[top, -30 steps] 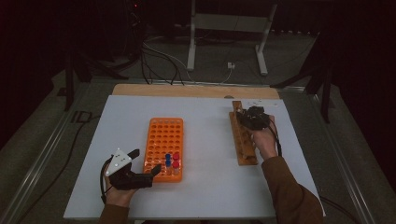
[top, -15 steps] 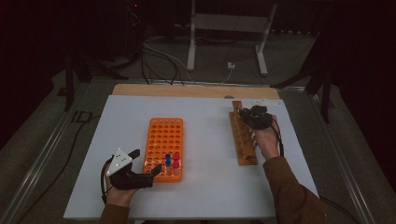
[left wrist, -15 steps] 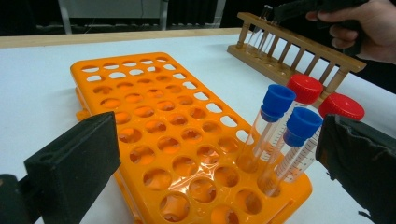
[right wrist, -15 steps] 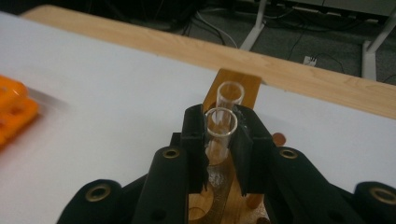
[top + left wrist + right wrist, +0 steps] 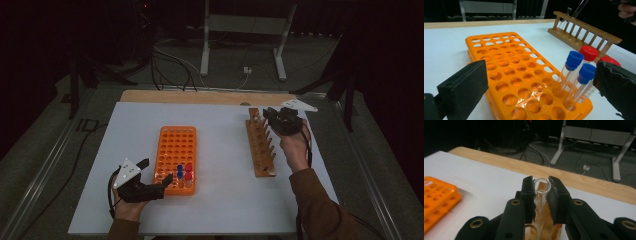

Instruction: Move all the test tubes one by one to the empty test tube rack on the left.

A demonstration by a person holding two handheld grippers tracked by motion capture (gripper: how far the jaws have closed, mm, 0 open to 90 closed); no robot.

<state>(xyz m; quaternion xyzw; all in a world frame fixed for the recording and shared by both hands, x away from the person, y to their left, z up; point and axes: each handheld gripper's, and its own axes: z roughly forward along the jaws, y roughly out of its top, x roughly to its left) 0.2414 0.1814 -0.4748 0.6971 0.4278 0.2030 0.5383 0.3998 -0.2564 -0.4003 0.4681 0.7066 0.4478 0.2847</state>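
Dark room, white table [image 5: 220,210]. Right gripper [image 5: 541,195] is clamped on a clear glass tube [image 5: 541,191] at its rim, tube upright between the jaws over the far end of the wooden rack [image 5: 260,147], likely to clear its hole. Left gripper [image 5: 152,175] sits near-left, jaws apart around the orange rack [image 5: 506,67] corner, probably to steady it.

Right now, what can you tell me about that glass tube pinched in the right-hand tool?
The glass tube is clear, thin-walled and uncapped, with an open round rim at the top. It stands roughly upright, clamped just below the rim between the two black jaws of the right gripper. Its lower part reaches down into the wooden rack at that rack's far end; its bottom is hidden. It looks empty, though that is hard to tell.
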